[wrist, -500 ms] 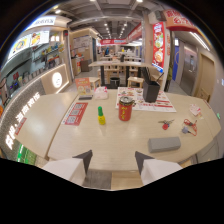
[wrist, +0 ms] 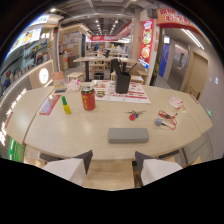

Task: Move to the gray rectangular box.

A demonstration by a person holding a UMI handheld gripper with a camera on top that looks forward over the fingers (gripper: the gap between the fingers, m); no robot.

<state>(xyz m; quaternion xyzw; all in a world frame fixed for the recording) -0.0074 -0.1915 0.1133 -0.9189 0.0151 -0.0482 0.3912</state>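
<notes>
The gray rectangular box (wrist: pixel 128 135) is seen just ahead of the claw (wrist: pixel 112 167), not yet reached. The claw is held open and empty; a short approach over the counter (wrist: pixel 60 135) edge is left.

Bright ceiling lighting, fisheye-warped edges

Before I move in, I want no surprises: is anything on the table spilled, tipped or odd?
Nothing stands out. The red can stands upright, and the gray rectangular box lies flat, ahead of the open hand-held gripper.
</notes>
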